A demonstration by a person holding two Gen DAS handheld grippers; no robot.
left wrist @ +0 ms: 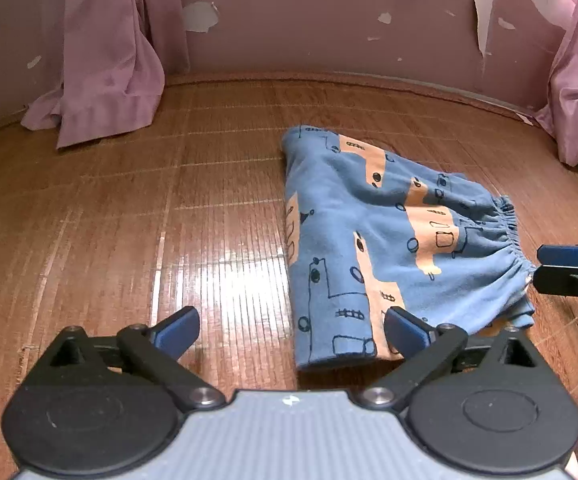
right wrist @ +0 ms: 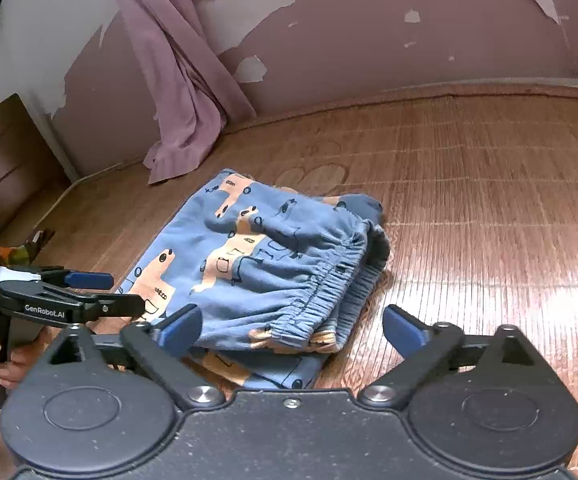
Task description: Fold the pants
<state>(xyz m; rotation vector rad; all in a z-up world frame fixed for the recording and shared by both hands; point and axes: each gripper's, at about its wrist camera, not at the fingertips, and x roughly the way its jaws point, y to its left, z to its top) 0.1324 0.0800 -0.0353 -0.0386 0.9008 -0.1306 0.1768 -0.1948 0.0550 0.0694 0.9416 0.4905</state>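
Lying folded on the bamboo mat (left wrist: 209,208), centre-right of the left wrist view: blue pants (left wrist: 369,240) with orange print, elastic waistband (left wrist: 509,224) gathered at the right edge, leg end toward the lower centre. Same bundle seen in the right wrist view at centre frame, pants (right wrist: 249,248) doubled over, waistband (right wrist: 329,292) stacked in layers toward the lower middle.

Hovering at the bottom of its own view, left gripper (left wrist: 291,330), jaws spread wide, nothing between them; right-hand fingertip (left wrist: 403,330) overlapping the near edge of the cloth in the picture, contact impossible to judge. Showing again at the left edge of the right wrist view, left gripper (right wrist: 127,292) side-on, just beside the near corner of the pants, a person's hand (right wrist: 5,356) wrapped around its handle at lower left.

Sitting at the bottom of its own view, right gripper (right wrist: 291,330), jaws spread apart, gripping nothing, left fingertip (right wrist: 181,330) over the near edge of the fabric. Peeking in at the right edge of the left wrist view, right gripper (left wrist: 537,266), tips right beside the waistband.

Hanging in the upper left of both views, pink curtain (left wrist: 105,60), hem pooled on the mat; behind, wall (left wrist: 329,20) with peeling paint.
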